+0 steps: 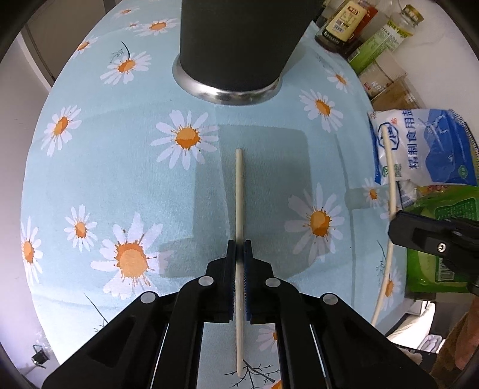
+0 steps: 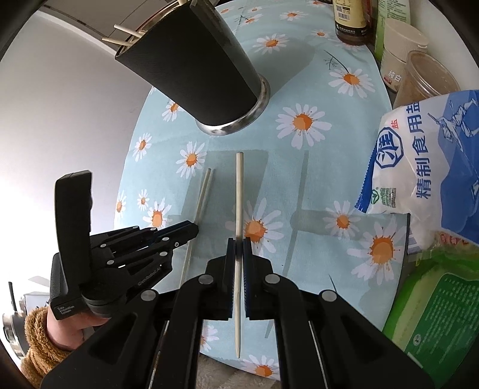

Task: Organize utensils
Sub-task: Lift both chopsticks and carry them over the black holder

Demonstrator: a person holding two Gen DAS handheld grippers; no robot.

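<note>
My left gripper (image 1: 239, 245) is shut on a pale chopstick (image 1: 238, 185), which runs straight ahead between its blue pads just above the daisy tablecloth (image 1: 119, 179). My right gripper (image 2: 238, 244) is shut on a second chopstick (image 2: 238, 191) in the same way. In the right wrist view the left gripper (image 2: 194, 229) is at the left with its chopstick (image 2: 203, 191). From the left wrist view the right gripper (image 1: 395, 230) and its chopstick (image 1: 388, 161) are at the right edge. A black cup-shaped holder (image 1: 233, 45) with a metal base stands ahead. Several chopstick ends (image 2: 128, 36) stick out of its top.
A blue-and-white salt bag (image 2: 434, 164) and a green package (image 2: 434, 305) lie along the table's right side. Sauce bottles (image 1: 344, 24) and jars (image 2: 401, 45) stand at the back right. The round table's edge curves close on the left. A fuzzy brown sleeve (image 2: 39, 344) holds the left gripper.
</note>
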